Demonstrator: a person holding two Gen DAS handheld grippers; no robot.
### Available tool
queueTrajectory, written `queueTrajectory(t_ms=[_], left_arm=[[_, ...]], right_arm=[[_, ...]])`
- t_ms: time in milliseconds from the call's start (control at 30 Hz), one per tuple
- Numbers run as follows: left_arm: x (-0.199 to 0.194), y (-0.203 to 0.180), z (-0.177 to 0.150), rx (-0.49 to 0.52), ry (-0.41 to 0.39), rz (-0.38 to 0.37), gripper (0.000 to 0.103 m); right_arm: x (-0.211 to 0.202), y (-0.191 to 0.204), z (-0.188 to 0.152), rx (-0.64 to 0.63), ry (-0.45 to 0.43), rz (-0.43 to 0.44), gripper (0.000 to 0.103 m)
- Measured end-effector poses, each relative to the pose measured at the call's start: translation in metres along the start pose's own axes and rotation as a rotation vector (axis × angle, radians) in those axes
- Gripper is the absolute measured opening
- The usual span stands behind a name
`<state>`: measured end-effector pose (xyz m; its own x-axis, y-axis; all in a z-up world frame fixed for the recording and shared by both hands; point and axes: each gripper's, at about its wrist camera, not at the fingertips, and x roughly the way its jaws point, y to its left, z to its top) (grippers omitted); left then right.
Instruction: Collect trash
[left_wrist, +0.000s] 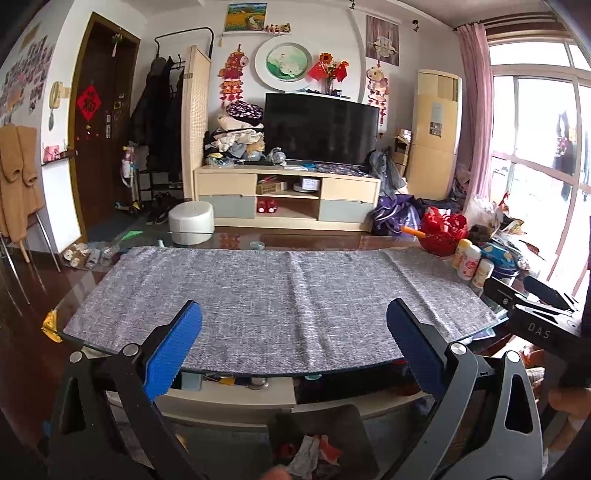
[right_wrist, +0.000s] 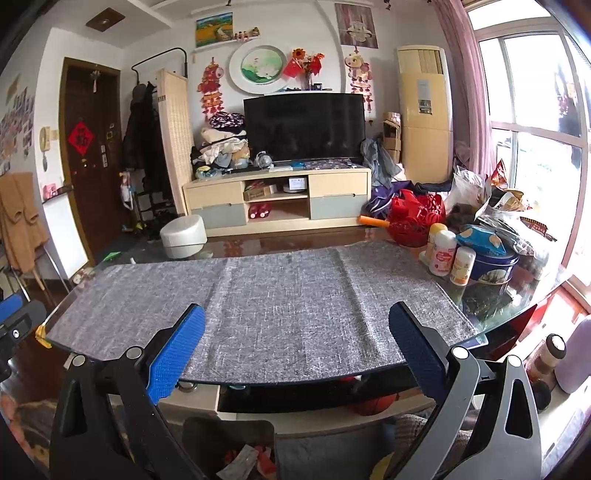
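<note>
Left blue-padded gripper (left_wrist: 295, 332) I am holding spread, empty; right blue-padded gripper (right_wrist: 297, 334) likewise, both hovering over grey woven cloth (left_wrist: 280, 295); crumpled wrappers lying in dark bin (left_wrist: 317, 454) below.

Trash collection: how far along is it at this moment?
Looks nearly finished. Done: the grey cloth on the table is bare, and crumpled wrappers lie in the black bin below its edge. In hand: nothing; the left claw and right claw are open. Left: no loose trash visible.

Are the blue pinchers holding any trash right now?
No. The left gripper and right gripper are both open and hold nothing, above the grey cloth.
</note>
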<state>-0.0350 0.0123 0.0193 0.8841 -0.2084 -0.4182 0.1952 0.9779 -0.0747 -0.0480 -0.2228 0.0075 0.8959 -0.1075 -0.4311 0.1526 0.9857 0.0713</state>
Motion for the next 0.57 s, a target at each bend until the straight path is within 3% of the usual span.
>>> queueTrajectory(t_ms=[133,567], left_arm=[[-0.0012,0.0007,-0.0004,-0.016,-0.009,-0.024,0.095],[0.0037,-0.0022,0.0001,0.002,0.010,0.025,0.095]], right_arm=[[0.0008,-0.0002,-0.0004,0.000,0.007,0.004,0.100],[0.0042,-0.0031,-0.0025,0.010,0.017,0.002,0.100]])
